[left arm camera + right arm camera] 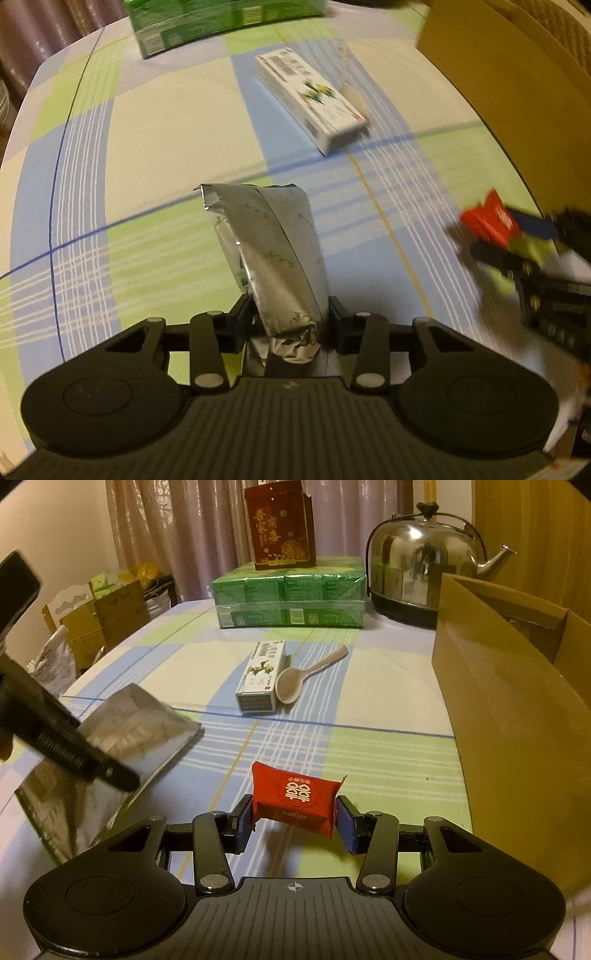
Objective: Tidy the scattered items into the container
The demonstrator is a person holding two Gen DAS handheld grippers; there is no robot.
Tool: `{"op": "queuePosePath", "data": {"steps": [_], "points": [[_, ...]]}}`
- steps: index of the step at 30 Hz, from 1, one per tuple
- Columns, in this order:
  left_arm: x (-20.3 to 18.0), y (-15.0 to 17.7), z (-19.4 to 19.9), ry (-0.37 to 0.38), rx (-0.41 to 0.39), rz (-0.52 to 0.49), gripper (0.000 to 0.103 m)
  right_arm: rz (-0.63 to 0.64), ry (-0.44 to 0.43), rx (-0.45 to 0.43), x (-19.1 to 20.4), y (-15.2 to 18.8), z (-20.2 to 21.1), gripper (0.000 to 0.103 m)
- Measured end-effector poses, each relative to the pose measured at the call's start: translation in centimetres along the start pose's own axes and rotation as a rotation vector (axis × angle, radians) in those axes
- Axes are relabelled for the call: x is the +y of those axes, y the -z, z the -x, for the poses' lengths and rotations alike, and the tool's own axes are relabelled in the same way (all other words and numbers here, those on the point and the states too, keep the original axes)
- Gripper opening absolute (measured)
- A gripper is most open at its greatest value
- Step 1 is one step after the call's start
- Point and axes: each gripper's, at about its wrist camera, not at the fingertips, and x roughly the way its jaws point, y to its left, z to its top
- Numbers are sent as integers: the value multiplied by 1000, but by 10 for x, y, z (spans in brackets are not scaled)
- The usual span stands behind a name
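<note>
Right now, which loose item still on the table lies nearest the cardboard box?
The beige spoon; it lies beside the white carton, on the side toward the cardboard box.

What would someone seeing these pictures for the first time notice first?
Probably the two held items: a red packet pinched in the right gripper, and a crinkled silver foil pouch clamped in the left gripper. Next, the big open cardboard box on the right and the shiny kettle at the table's far end.

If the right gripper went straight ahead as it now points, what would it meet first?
Already holding the red packet, the right gripper would probably meet the white carton first, the spoon beside it; depth is uncertain.
</note>
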Motion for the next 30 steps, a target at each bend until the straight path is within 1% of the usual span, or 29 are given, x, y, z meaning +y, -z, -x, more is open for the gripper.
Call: {"op": "queuePosePath", "data": {"steps": [6, 13, 18, 23, 24, 25, 29, 30], "points": [[-29, 43, 17, 7, 17, -47, 37, 5, -1, 25, 6, 19, 28, 44], [-60, 82, 29, 40, 17, -44, 37, 21, 11, 62, 15, 49, 57, 44], [-76, 96, 33, 44, 15, -55, 37, 28, 26, 97, 18, 67, 67, 44], [-81, 97, 33, 38, 16, -61, 37, 25, 34, 118, 18, 75, 66, 45], [-81, 97, 32, 37, 16, -61, 37, 28, 35, 123, 18, 76, 65, 45], [-81, 97, 32, 37, 15, -61, 37, 31, 35, 121, 18, 77, 65, 49], [-80, 97, 33, 41, 13, -54, 38, 30, 33, 123, 20, 80, 63, 65], [-80, 97, 33, 43, 12, -50, 38, 25, 32, 122, 19, 80, 62, 67]]}}
